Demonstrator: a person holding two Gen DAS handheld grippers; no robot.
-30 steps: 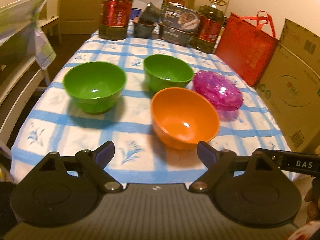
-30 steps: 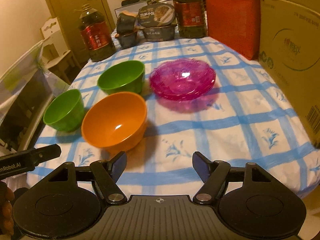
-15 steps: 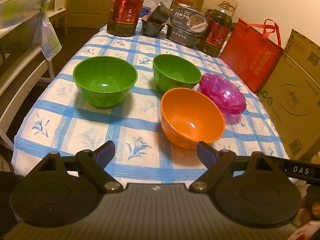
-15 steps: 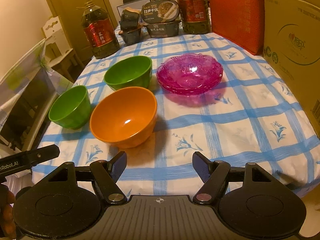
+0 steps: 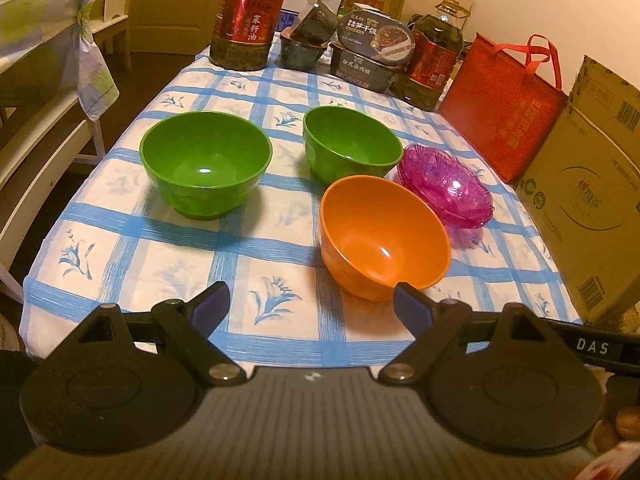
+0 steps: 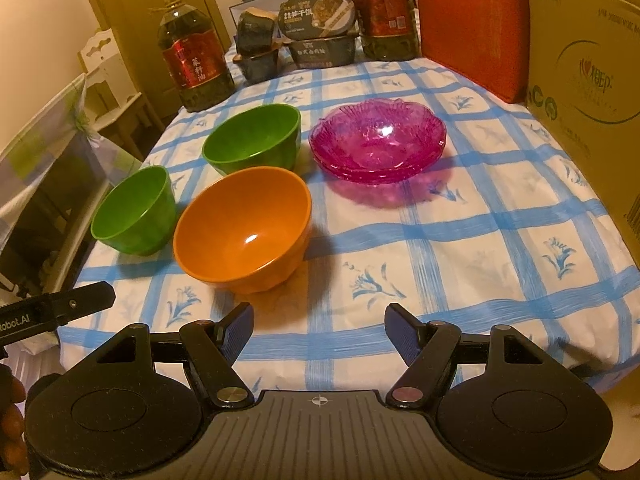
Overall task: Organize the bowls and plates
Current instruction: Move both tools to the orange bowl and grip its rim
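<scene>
We hold both the left gripper [image 5: 308,302] and right gripper [image 6: 318,330] apart and empty; the orange bowl [image 6: 244,230] and green bowls [image 5: 206,164] sit unstacked

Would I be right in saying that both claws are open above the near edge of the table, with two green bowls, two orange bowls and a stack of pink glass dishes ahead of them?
Nearly: there is only one orange bowl, as the right wrist view shows. Otherwise yes: the left claw and right claw are open, ahead are the nearer green bowl, farther green bowl and pink glass dishes.
</scene>
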